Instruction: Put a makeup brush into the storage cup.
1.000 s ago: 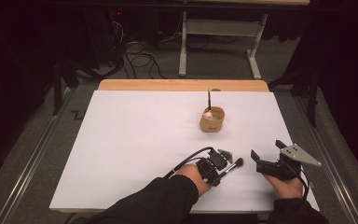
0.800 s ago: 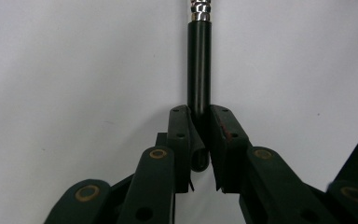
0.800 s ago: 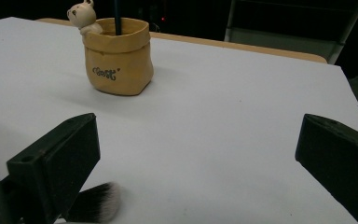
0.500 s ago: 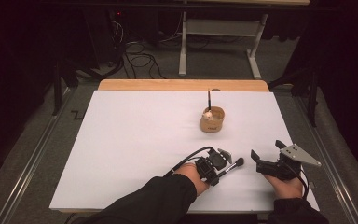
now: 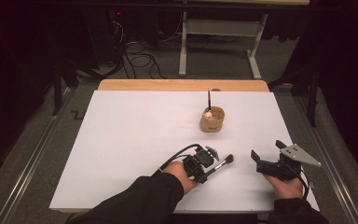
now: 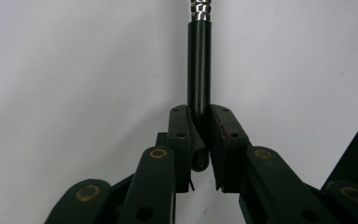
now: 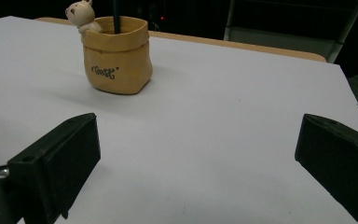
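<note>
White sheeting covers the table [image 5: 121,140], with a strip of bare wood along its far edge and dark floor, cables and a metal stand beyond.

My left gripper [image 5: 213,161] sits low on the near half of the table, just right of centre. Its jaws are pressed together on the black handle of a makeup brush [image 5: 221,163]. In the left gripper view the pads [image 6: 223,135] pinch that handle [image 6: 199,70] near its butt end, and the shaft runs straight out from the gripper [image 6: 200,149] to a silver ferrule at the top edge. In the high view the brush head points right and slightly away from me, toward the other hand.

My right gripper [image 5: 266,154] rests near the table's right front corner, well apart from the brush tip. Its jaws are spread wide with only bare sheeting between them, as the right gripper view [image 7: 196,154] shows; the grey three-cornered plate rides on top.

Farther back, right of centre, stands a tan pouch-shaped holder [image 5: 212,120]. It carries dark lettering on its front [image 7: 116,53] and a small bear figure [image 7: 80,14] at its rim. A second dark brush handle [image 5: 209,99] stands upright inside it.
</note>
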Demonstrator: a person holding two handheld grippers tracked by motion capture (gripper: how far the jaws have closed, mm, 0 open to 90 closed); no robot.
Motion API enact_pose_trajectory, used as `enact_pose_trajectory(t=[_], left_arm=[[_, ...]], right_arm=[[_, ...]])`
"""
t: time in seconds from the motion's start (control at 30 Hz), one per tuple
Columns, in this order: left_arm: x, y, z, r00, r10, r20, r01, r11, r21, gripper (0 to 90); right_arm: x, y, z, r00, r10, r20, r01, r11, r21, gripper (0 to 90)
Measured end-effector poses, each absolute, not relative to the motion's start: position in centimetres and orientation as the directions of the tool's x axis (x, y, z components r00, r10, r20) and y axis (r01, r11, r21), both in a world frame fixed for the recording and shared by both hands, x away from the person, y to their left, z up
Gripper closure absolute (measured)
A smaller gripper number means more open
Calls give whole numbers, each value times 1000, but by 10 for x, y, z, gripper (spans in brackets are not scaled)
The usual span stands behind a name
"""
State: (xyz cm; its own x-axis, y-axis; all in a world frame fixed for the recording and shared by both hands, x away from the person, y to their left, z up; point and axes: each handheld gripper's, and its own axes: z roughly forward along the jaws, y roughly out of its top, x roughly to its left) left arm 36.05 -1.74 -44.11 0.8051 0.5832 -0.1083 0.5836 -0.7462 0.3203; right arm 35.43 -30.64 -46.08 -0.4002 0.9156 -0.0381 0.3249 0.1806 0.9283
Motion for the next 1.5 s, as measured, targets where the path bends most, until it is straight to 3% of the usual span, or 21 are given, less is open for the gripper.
enact_pose_trajectory(t=[0.73, 1.5], left_arm=[[373, 98, -450, 686, 722, -92, 710, -636, 303, 797], [374, 148, -452, 616, 783, -86, 764, -567, 308, 797]], right_arm=[[354, -305, -462, -402, 915, -43, 332, 189, 924, 6], [355, -302, -463, -407, 913, -36, 334, 185, 924, 6]])
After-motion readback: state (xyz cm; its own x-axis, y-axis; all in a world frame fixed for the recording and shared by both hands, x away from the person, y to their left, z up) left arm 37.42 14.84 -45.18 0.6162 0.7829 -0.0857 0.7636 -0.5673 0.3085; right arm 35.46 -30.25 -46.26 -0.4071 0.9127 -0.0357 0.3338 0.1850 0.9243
